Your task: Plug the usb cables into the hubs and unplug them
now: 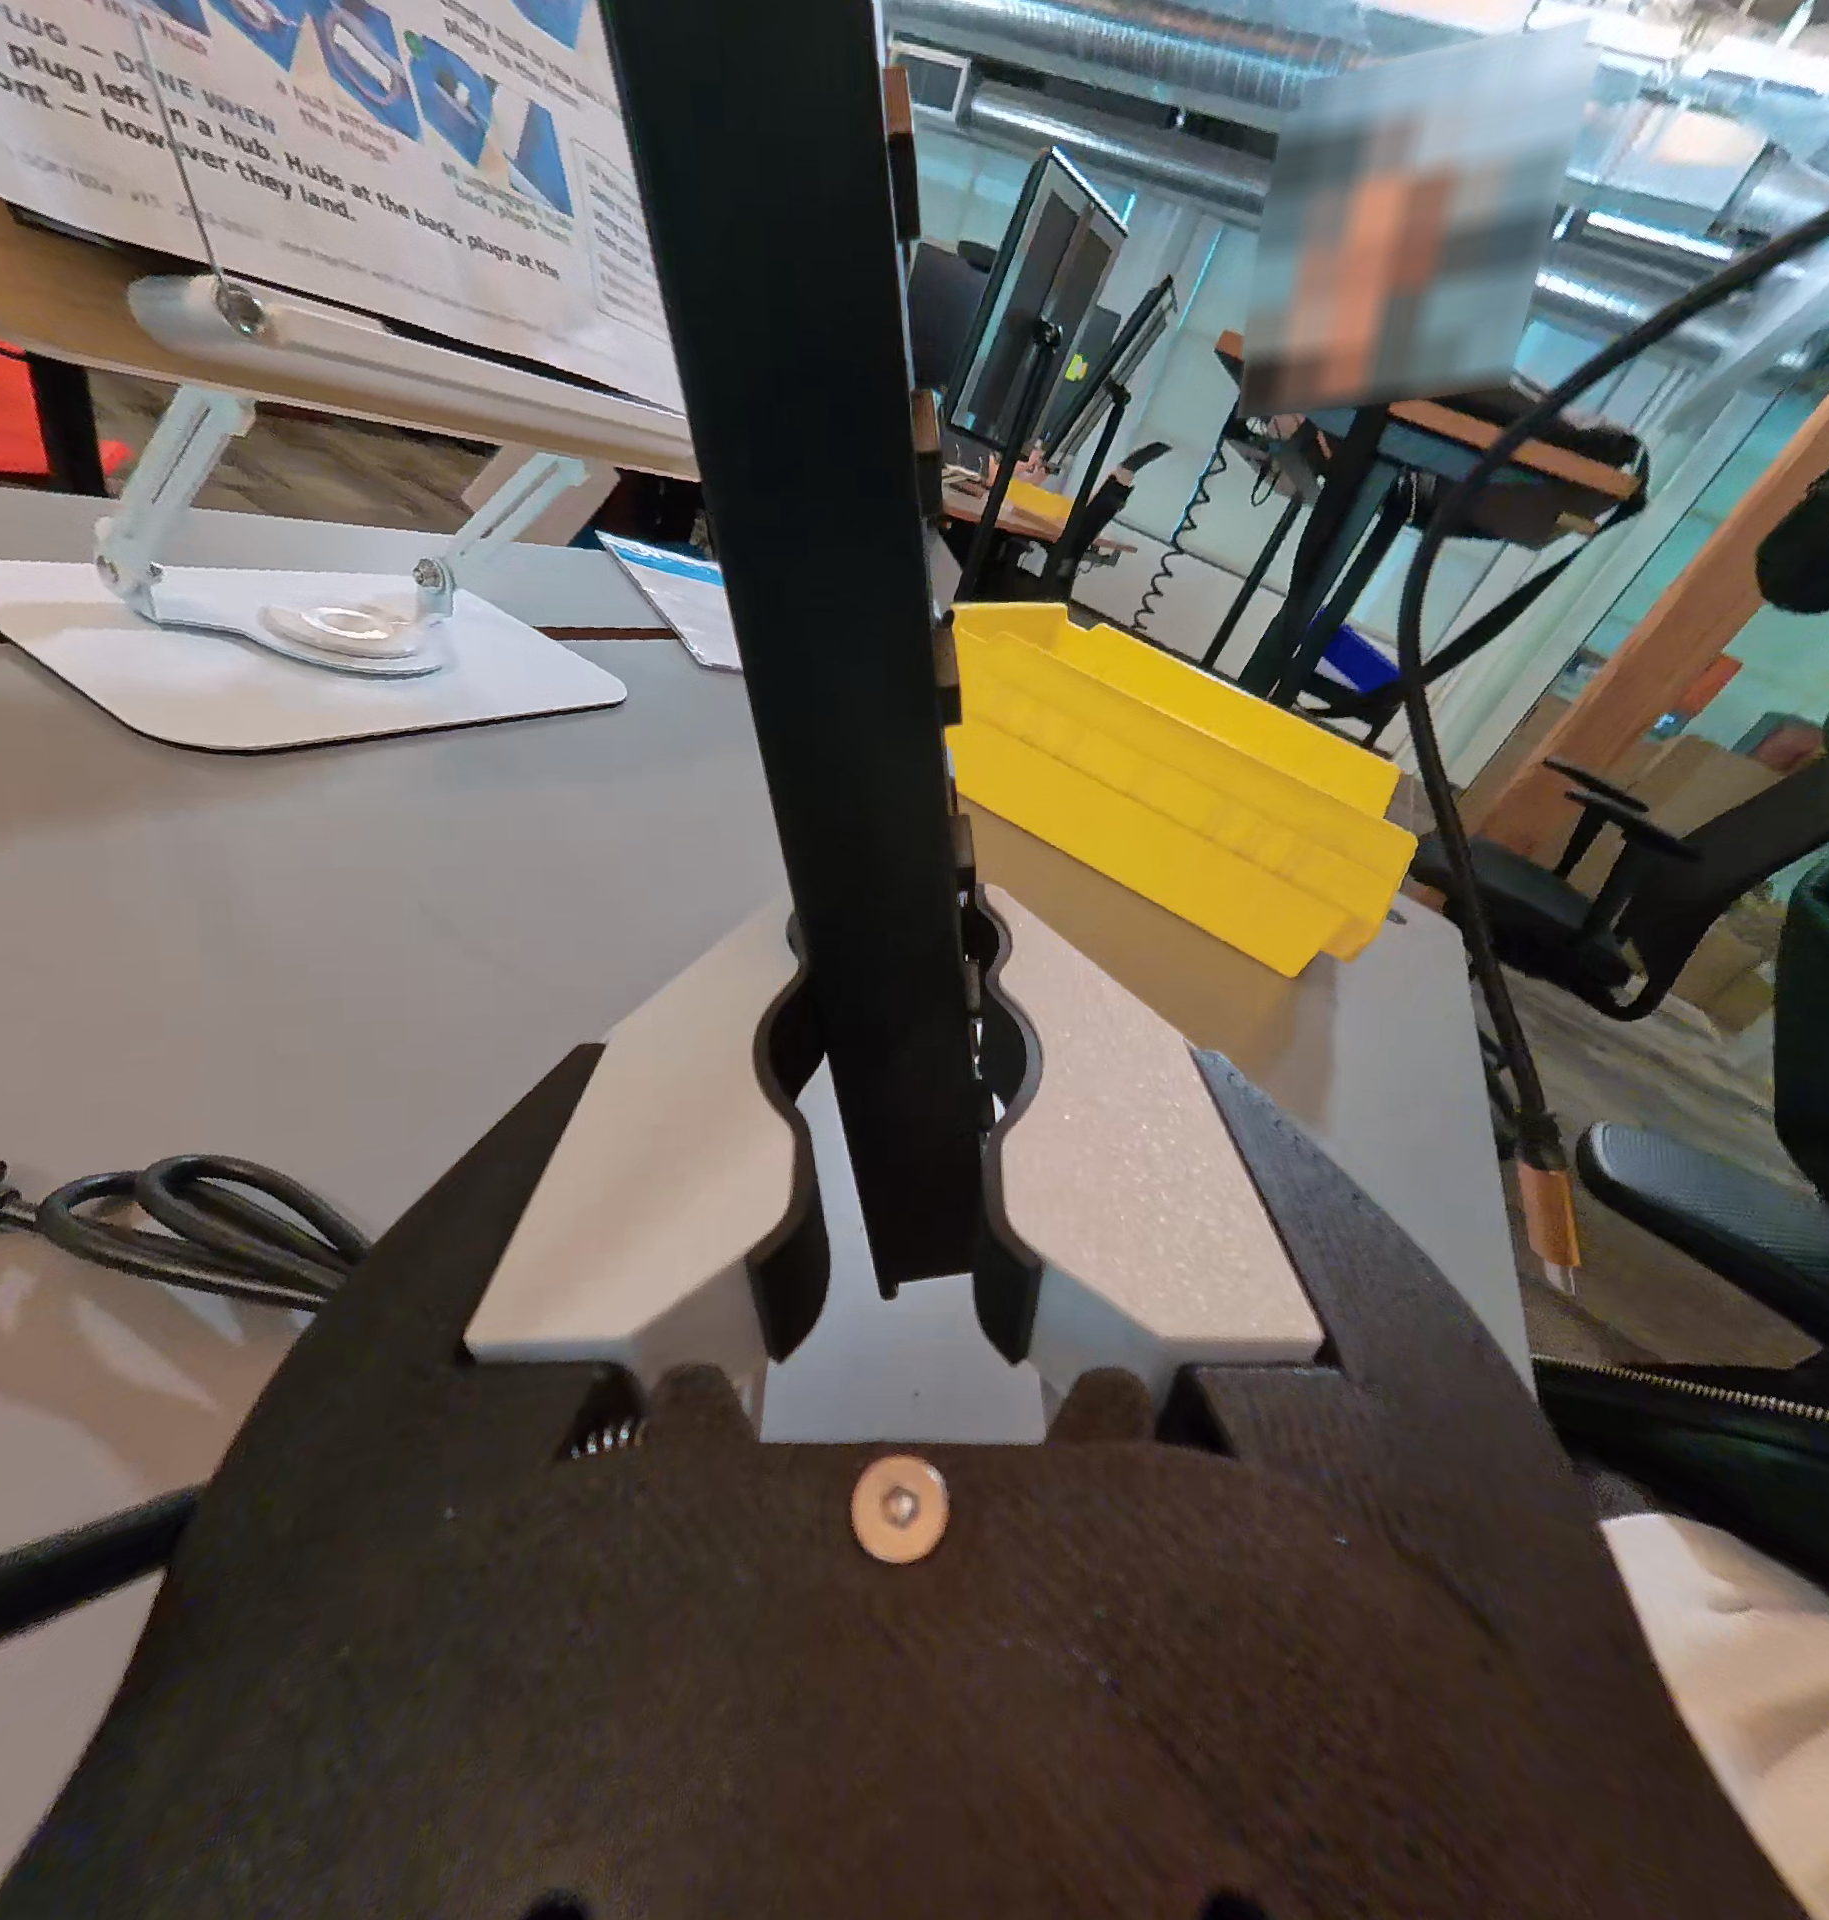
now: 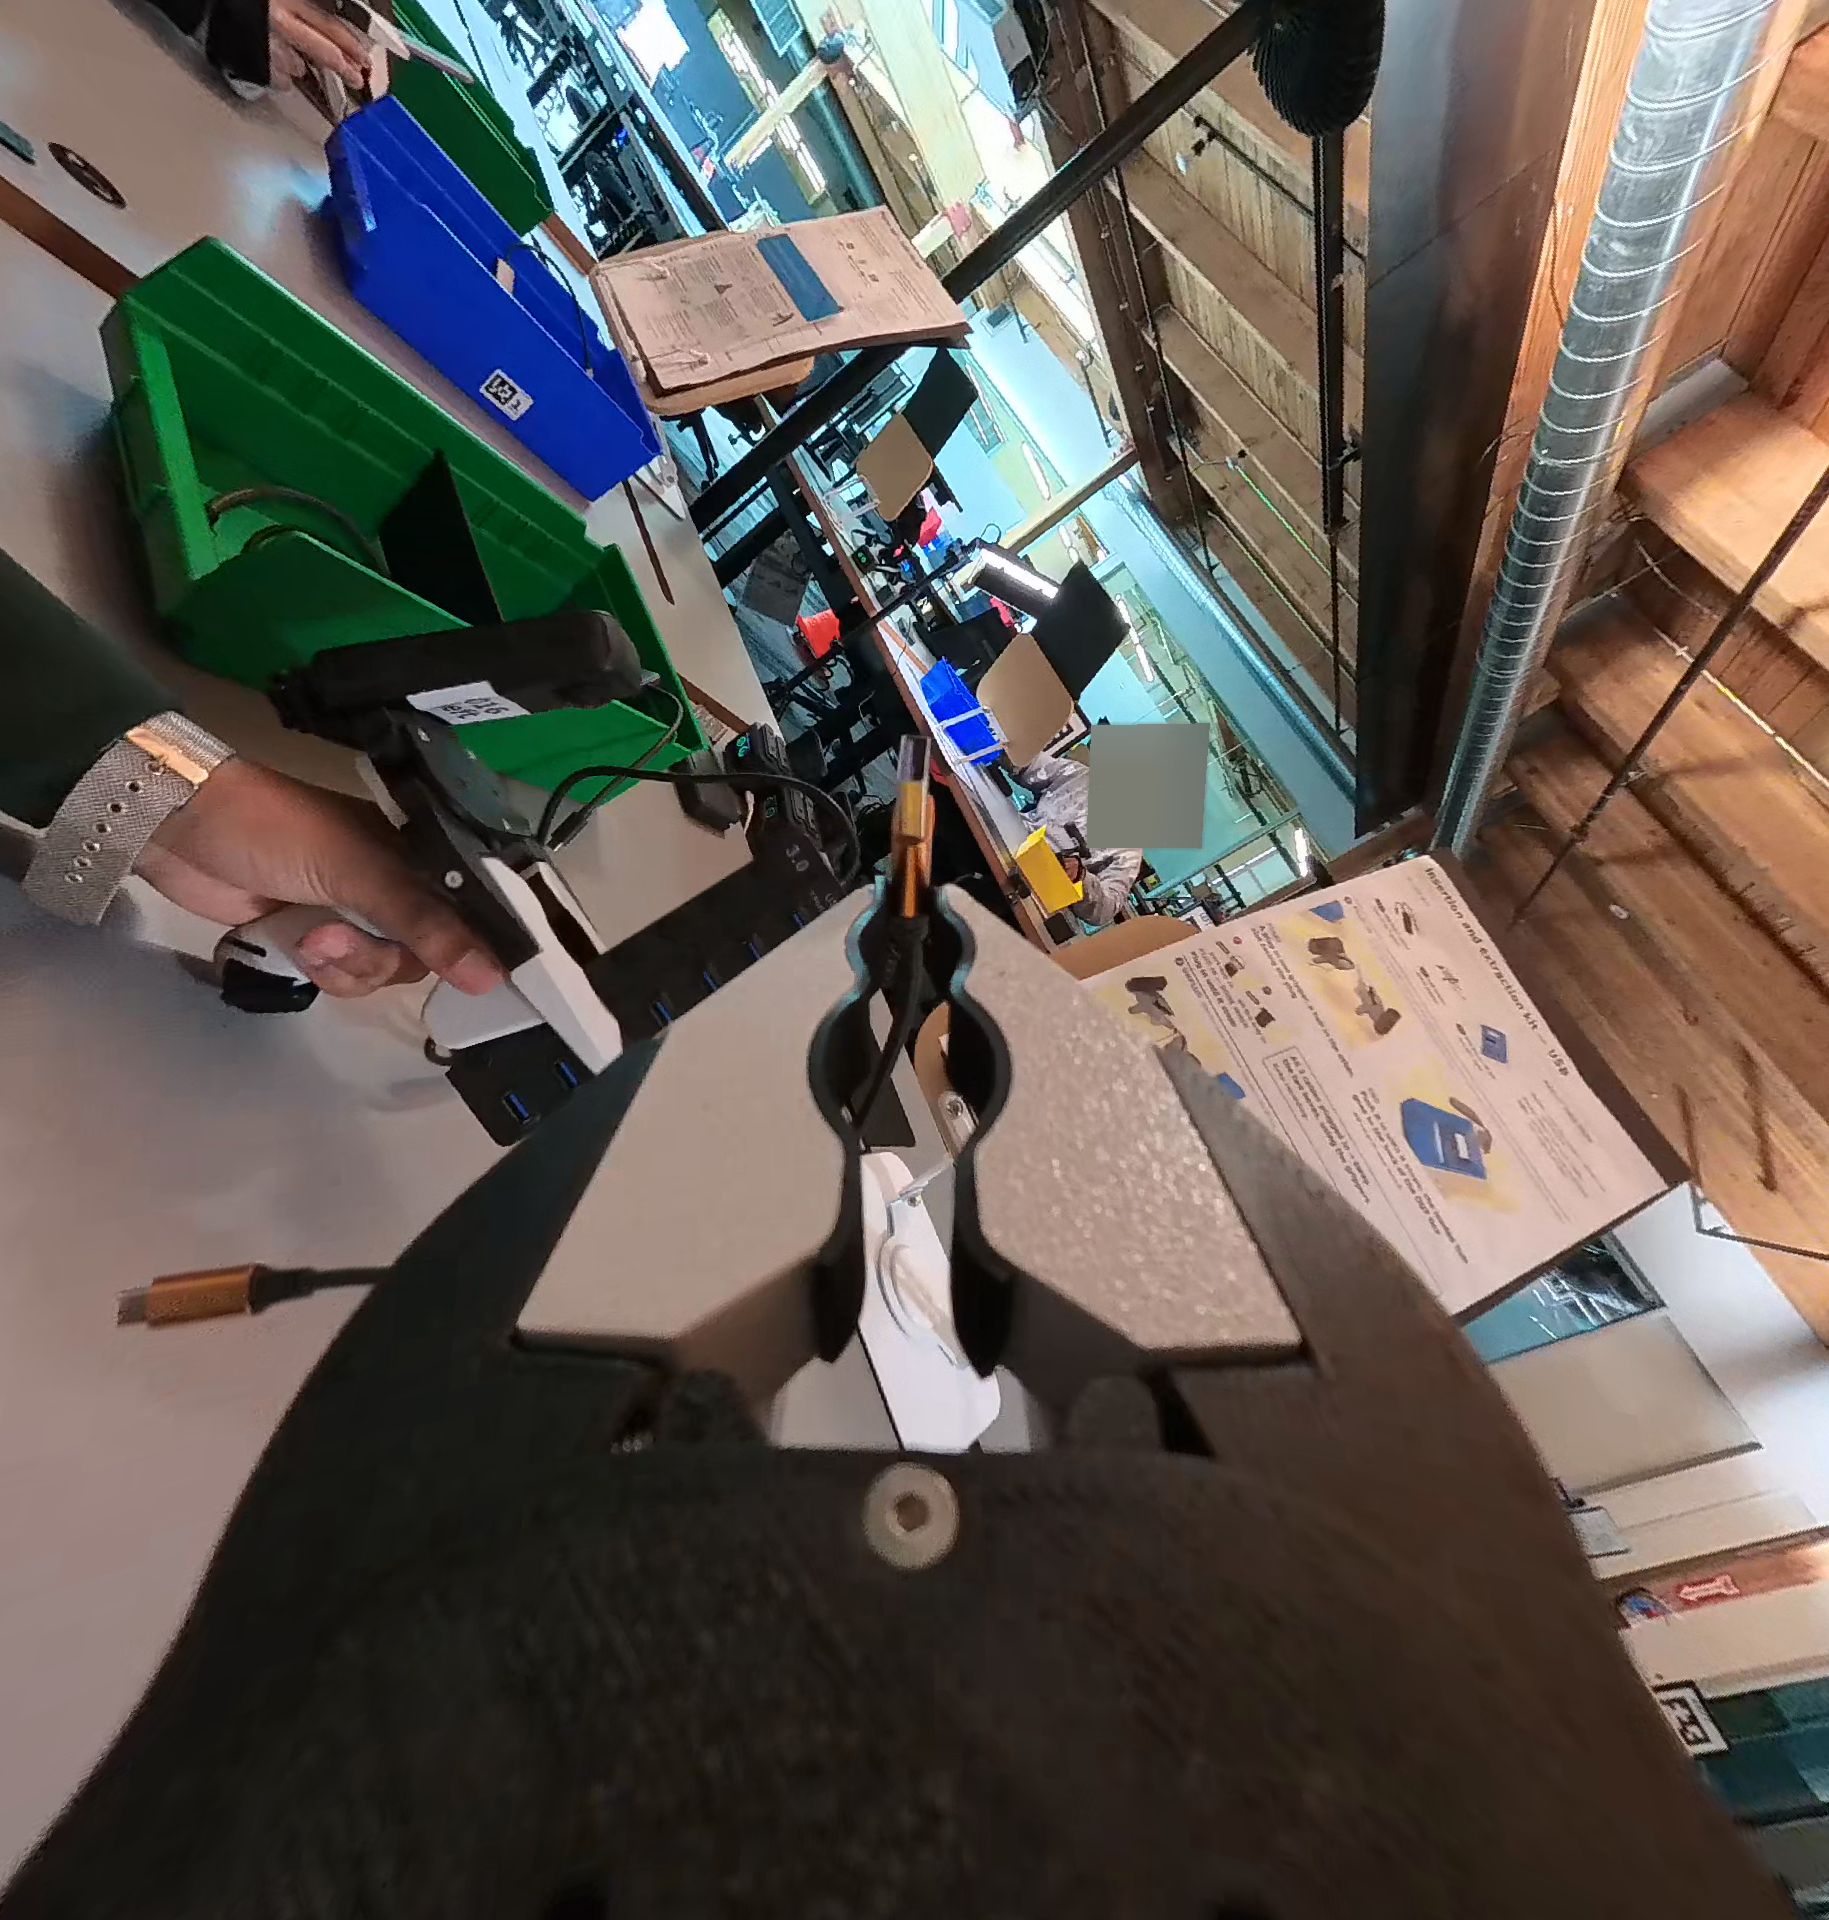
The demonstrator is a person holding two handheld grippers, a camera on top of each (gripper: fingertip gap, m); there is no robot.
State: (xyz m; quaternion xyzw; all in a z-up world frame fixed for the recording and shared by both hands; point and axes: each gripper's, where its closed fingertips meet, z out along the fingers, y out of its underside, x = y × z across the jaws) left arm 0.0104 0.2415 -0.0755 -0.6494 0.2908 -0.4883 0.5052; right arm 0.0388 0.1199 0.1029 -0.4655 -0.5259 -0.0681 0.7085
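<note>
Left gripper (image 1: 894,1091): fingers pinching long black USB hub (image 1: 785,520), lifted clear above grey counter (image 1: 318,935), ports along its right edge. Right gripper (image 2: 905,997): fingers clamped on copper-sleeved USB plug (image 2: 912,831), tip forward, beside the hub. Second copper plug (image 2: 198,1294) lies on counter.

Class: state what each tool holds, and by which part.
Left tool: black USB hub, gripped near one end. Right tool: USB cable, gripped just behind its copper-coloured plug.

An open workshop-office: beyond the grey table (image 1: 266,935) stand monitor desks (image 1: 1045,312), coloured parts bins (image 2: 318,468), exposed ducts (image 2: 1575,416) overhead.
</note>
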